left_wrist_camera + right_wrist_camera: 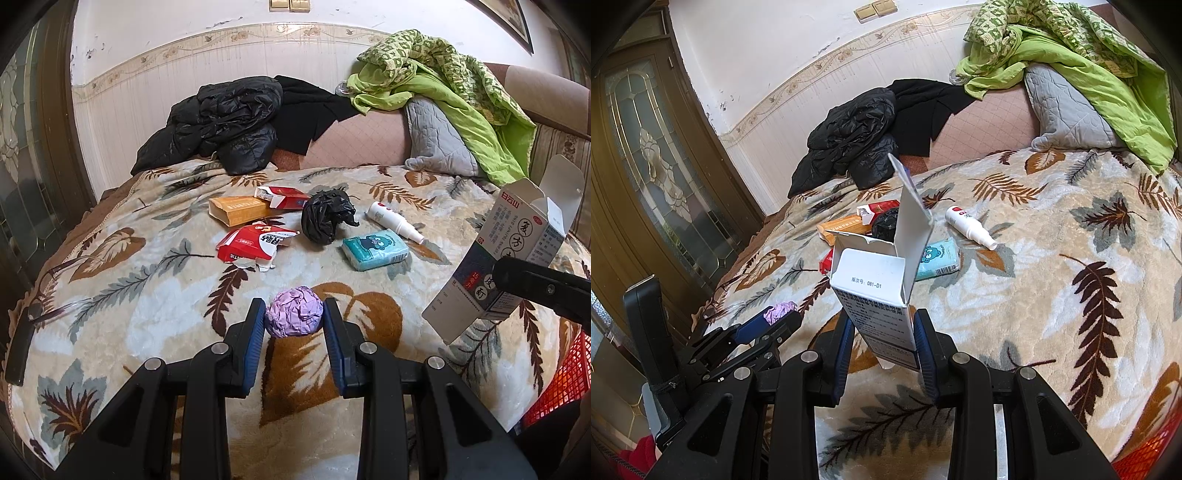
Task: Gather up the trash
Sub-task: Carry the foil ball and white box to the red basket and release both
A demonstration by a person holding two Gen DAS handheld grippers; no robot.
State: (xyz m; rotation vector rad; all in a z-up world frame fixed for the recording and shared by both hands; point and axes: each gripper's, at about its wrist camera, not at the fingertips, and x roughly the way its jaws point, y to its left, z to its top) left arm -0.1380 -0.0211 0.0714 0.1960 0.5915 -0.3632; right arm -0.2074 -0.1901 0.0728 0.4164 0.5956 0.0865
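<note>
You are in a home bedroom: a bed with a leaf-patterned blanket [147, 295], a grey pillow [436, 136], heaped clothes [221, 118] and a glazed wooden door [657, 166].

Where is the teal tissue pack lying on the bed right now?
In the left wrist view the teal tissue pack lies flat on the leaf-patterned blanket, right of centre, between the crumpled black bag and the white spray bottle.
</note>
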